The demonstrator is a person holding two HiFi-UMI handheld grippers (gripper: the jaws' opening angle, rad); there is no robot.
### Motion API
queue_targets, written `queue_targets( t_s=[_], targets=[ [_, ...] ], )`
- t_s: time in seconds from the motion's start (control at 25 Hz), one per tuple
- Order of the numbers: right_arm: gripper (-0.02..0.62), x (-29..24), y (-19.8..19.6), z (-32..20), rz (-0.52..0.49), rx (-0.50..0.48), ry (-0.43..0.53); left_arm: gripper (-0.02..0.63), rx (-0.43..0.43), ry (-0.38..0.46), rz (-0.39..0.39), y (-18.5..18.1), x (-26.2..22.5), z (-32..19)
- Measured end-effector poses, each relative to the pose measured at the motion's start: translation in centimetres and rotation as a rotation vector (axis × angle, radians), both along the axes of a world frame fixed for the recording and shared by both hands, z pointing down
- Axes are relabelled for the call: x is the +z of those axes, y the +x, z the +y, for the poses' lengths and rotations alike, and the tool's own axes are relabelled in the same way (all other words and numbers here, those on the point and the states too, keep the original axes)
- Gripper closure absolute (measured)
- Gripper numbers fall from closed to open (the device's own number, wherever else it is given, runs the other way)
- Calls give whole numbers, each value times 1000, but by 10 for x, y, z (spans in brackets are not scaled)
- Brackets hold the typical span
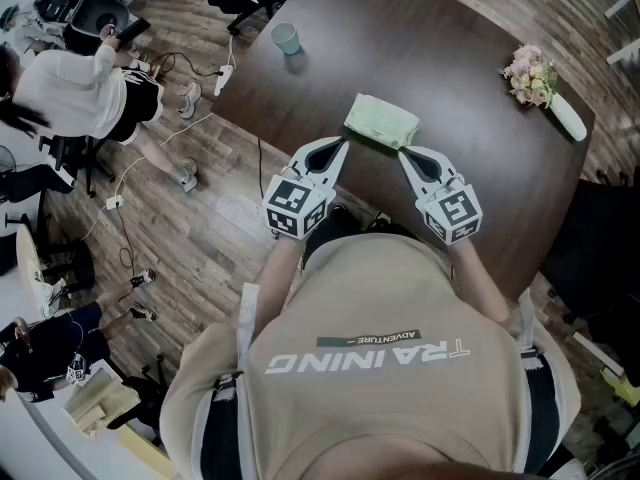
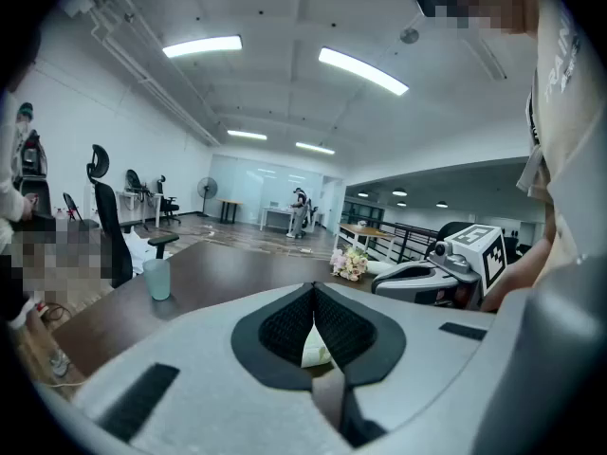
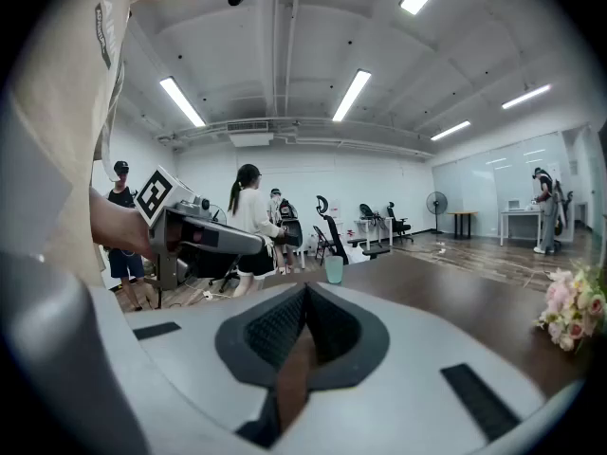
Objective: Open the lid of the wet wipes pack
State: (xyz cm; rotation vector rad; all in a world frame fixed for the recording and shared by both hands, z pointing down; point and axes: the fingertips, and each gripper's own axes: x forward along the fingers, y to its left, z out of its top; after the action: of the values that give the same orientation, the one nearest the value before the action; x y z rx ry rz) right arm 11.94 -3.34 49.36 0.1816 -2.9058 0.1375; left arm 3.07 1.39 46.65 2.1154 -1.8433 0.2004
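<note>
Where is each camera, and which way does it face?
Head view: on the head, facing down at table, pack, left tongs, right tongs; shirt shows.
Left gripper view: on left tongs, facing across the table; right tongs show.
Right gripper view: on right tongs, facing across the table; left tongs show.
All share the cup.

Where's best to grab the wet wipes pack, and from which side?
Probably its near long edge, coming in low from the person's side. The wet wipes pack lies flat on the table with that edge turned toward the person, so jaws can pinch it there.
</note>
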Motion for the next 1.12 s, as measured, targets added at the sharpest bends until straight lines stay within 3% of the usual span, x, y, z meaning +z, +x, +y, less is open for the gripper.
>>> queue_targets(
  t_s=[0.28,0.6,0.92,1.12],
  targets=[
    [581,3,15,-12,-22,14,-75,597,1,-25,31,18,14,-8],
    [581,13,29,-18,-26,-2,-113,597,9,-51,10,24,9,-19],
    [581,20,18,-14,-3,5,-125,597,66,-64,22,11,10,-27],
    [581,19,5,-24,-51,88,-194,597,126,-50,40,-7,12,-47]
  ],
)
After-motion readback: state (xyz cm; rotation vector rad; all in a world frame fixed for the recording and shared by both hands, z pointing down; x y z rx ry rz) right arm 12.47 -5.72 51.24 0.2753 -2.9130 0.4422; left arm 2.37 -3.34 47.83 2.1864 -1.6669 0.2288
